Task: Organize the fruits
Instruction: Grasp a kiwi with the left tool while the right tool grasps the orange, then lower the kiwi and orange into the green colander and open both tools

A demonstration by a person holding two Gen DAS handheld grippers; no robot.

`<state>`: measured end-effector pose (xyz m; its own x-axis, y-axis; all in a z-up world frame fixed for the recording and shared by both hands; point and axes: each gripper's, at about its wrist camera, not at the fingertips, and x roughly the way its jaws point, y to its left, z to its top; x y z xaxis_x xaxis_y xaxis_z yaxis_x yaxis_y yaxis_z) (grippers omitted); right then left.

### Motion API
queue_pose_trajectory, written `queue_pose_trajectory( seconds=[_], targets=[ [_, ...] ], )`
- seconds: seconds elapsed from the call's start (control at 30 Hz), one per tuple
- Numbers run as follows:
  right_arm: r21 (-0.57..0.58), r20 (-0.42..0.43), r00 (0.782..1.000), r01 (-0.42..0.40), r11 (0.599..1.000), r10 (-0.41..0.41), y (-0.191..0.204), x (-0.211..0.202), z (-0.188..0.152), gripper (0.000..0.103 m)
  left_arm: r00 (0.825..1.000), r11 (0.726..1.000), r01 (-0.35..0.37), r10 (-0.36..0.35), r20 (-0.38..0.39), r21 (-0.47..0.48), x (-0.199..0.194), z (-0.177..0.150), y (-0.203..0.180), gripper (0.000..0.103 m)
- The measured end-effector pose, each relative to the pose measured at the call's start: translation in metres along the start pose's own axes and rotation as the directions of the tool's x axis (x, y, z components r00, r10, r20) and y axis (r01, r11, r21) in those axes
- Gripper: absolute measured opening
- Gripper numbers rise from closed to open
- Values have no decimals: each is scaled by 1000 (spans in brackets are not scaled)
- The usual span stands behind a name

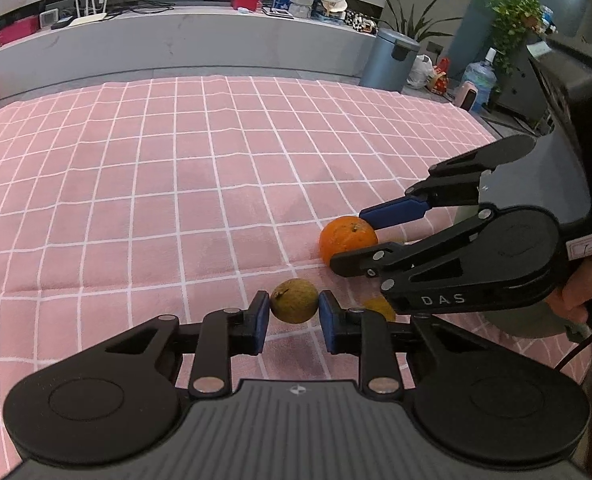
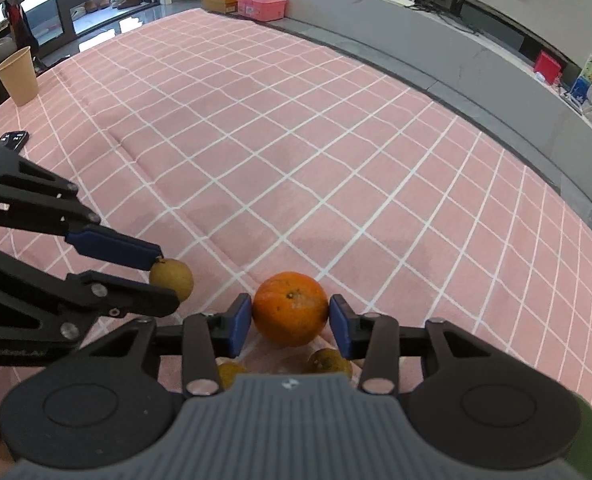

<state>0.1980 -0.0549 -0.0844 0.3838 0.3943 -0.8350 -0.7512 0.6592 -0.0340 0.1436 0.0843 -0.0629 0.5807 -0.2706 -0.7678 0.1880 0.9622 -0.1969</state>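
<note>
My left gripper (image 1: 294, 309) is shut on a small yellow-brown round fruit (image 1: 294, 301) just above the pink checked cloth (image 1: 176, 184). The same fruit (image 2: 172, 278) shows in the right wrist view between the left gripper's fingers (image 2: 164, 276). My right gripper (image 2: 290, 316) is shut on an orange (image 2: 290, 308); in the left wrist view the orange (image 1: 345, 236) sits between the right gripper's fingers (image 1: 361, 236). Two more small yellowish fruits (image 2: 329, 362) (image 2: 230, 374) lie on the cloth under the right gripper; one (image 1: 379, 306) shows partly hidden in the left wrist view.
A paper cup (image 2: 18, 76) and a dark remote (image 2: 14, 139) sit at the cloth's far left. A grey ledge (image 1: 176, 40) with boxes and a router runs behind the table. A metal bin (image 1: 389, 58) and a water jug (image 1: 477, 82) stand on the floor.
</note>
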Motion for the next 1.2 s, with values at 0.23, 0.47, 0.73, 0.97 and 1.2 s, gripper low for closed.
queue_pose_trajectory(
  seconds=[0.23, 0.47, 0.73, 0.97, 1.2],
  targets=[
    [49, 71, 997, 17, 999, -21, 3, -37, -6, 39, 999, 1000, 3, -2, 38, -22, -22, 3, -12, 30],
    [126, 151, 987, 43, 991, -62, 2, -96, -29, 39, 996, 999, 34, -33, 78, -12, -39, 8, -40, 30],
    [230, 186, 972, 102, 968, -146, -10, -147, -78, 39, 992, 996, 87, -89, 88, 20, -40, 17, -73, 30],
    [296, 145, 967, 160, 942, -210, -32, -165, -116, 39, 988, 987, 135, -140, 62, 83, -26, 26, -106, 30],
    [334, 99, 963, 203, 920, -249, -54, -167, -139, 39, 982, 972, 187, -190, 14, 142, -2, 35, -132, 30]
  ],
)
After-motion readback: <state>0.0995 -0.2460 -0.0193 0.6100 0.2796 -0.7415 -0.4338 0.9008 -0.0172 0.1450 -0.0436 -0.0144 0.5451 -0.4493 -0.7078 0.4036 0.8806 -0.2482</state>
